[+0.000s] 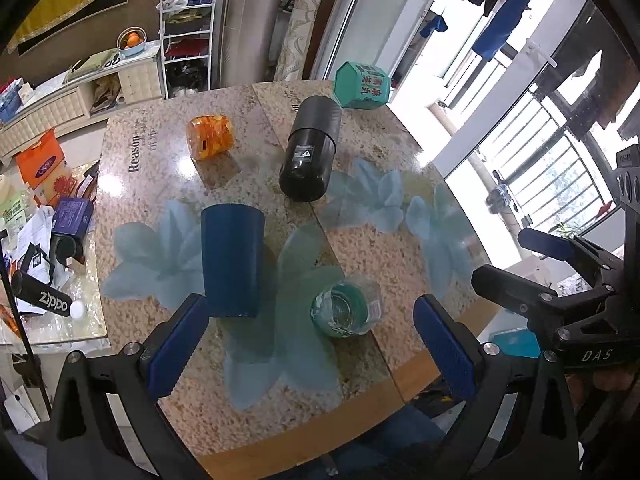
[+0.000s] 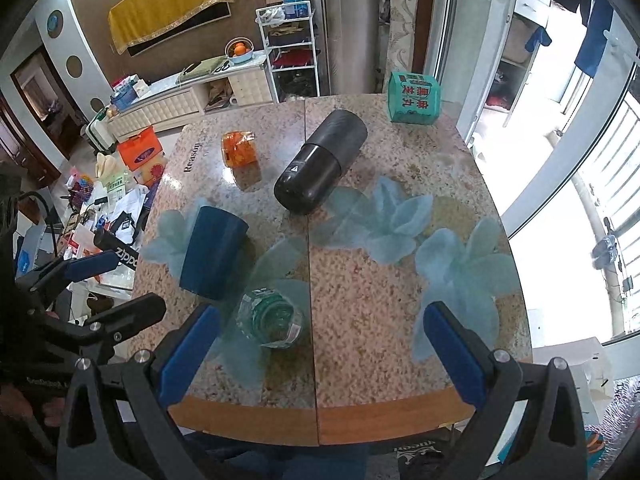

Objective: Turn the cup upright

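Your left gripper hangs above the near edge of the table, fingers spread wide with nothing between them. The cup, dark blue, stands mouth down near the table's left edge, just beyond your left fingertip and apart from it. Bare tabletop lies on its far side, up to the orange jar lying well behind it. To the cup's right, a clear bottle stands close by, near the front edge, between your fingertips in the left view. Behind it a black flask lies on its side mid-table, and a green box sits at the far edge. The right half of the tabletop is bare out to its curved rim. Your right gripper hovers over the front edge too, fingers spread, gripping nothing; the bottle sits just past its left fingertip.
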`<control>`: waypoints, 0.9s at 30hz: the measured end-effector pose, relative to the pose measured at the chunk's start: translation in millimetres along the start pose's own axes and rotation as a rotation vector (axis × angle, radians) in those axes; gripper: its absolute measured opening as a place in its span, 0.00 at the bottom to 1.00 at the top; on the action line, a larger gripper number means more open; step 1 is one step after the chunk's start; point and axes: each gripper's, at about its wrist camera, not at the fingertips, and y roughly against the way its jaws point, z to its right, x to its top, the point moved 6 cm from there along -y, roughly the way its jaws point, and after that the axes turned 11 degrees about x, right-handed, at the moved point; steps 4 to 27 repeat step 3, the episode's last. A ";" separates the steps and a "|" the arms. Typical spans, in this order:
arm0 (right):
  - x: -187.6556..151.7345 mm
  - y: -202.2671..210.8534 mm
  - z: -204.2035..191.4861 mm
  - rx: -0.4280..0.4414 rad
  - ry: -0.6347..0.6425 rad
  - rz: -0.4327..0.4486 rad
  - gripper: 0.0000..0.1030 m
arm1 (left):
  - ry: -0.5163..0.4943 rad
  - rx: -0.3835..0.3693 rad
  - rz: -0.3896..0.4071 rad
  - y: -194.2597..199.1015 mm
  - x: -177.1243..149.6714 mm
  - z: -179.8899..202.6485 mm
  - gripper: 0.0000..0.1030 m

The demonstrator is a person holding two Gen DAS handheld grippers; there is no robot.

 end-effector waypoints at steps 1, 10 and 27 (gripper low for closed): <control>0.4 -0.3 -0.2 0.003 -0.001 0.000 1.00 | 0.002 0.000 0.003 0.7 0.0 -0.2 1.00; 0.4 -0.2 -0.3 0.003 0.000 -0.001 1.00 | 0.003 0.001 0.003 1.0 -0.3 -0.5 1.00; 0.4 -0.2 -0.3 0.003 0.000 -0.001 1.00 | 0.003 0.001 0.003 1.0 -0.3 -0.5 1.00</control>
